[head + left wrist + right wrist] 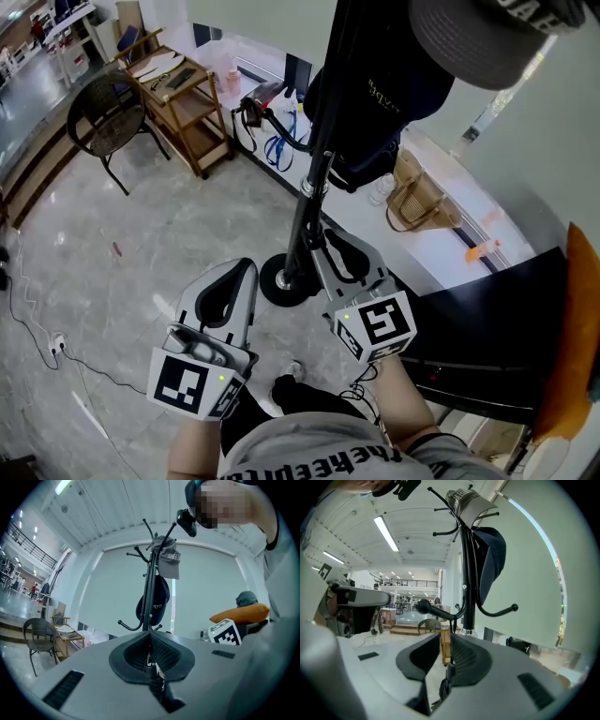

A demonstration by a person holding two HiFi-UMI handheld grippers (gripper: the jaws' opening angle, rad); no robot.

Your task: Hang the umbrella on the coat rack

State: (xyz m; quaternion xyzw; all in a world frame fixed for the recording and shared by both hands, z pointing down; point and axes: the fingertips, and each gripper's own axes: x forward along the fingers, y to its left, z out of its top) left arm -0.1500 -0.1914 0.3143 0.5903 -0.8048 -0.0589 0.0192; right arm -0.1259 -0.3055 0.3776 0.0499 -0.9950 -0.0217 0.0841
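View from a person's head, looking down at two hand-held grey plastic tools in front of a black metal coat rack [298,225] on a round base.

Progress: neither tool holds anything. The left tool [246,267] has its ribbed black pads pressed together on nothing. The right tool [323,234], close to the pole, has its pads a narrow gap apart, and only the room shows through that gap. The umbrella cannot be picked out for sure. In the right gripper view a thin dark strip [462,569] runs down just beside the pole and may be the umbrella. If so, the hanging looks done and only drawing back is left. If not, the whole task remains.

Materials and shapes: the pole is slim and glossy with a silver collar [308,187], and its curved hooks end in small balls. A grey fabric cap [487,37] sits on top and a dark, soft cap [375,94] hangs below it. The floor [141,244] is polished pale stone. Further off stand a slatted wooden cart [183,103] and a dark wicker chair [108,117].
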